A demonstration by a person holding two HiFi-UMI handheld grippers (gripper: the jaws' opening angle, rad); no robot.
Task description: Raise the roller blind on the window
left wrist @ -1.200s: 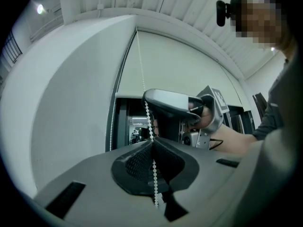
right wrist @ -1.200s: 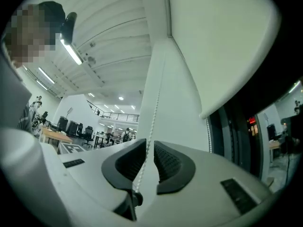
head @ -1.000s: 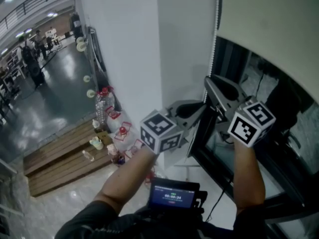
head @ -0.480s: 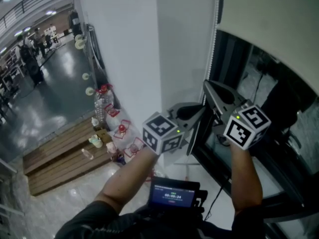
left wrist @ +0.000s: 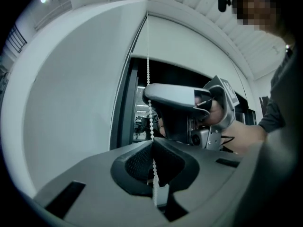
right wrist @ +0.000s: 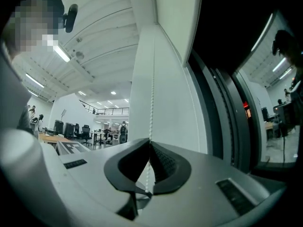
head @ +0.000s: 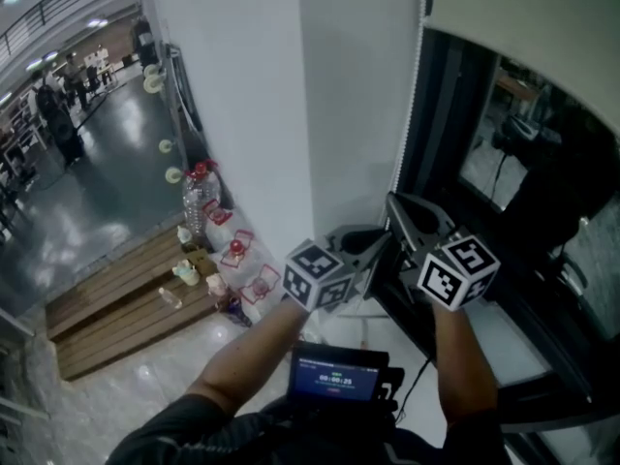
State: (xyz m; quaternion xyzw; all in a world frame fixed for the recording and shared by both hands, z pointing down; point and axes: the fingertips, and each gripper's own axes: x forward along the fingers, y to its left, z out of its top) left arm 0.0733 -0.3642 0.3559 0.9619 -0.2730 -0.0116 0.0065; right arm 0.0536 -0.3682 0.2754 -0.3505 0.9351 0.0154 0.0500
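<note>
The cream roller blind (head: 523, 27) covers the top of the dark window. Its white bead chain (head: 415, 85) hangs down the window frame's left edge. Both grippers sit side by side at the chain, low on the frame. In the left gripper view, my left gripper (left wrist: 152, 143) is shut on the bead chain (left wrist: 148, 70), which runs up to the blind (left wrist: 189, 46). The right gripper (left wrist: 189, 110) shows just behind it. In the right gripper view, my right gripper (right wrist: 150, 143) has just been closing and is now shut on the chain (right wrist: 152, 79), which passes between its pads.
A white pillar (head: 291, 114) stands left of the window frame (head: 441, 153). Below it, water bottles (head: 201, 197) and small items sit by a wooden platform (head: 116, 298). A device with a lit screen (head: 334, 376) hangs at the person's chest. People stand far off in the hall.
Both grippers have come down along the chain, side by side. The blind's lower edge sits higher, and more dark window shows under it.
</note>
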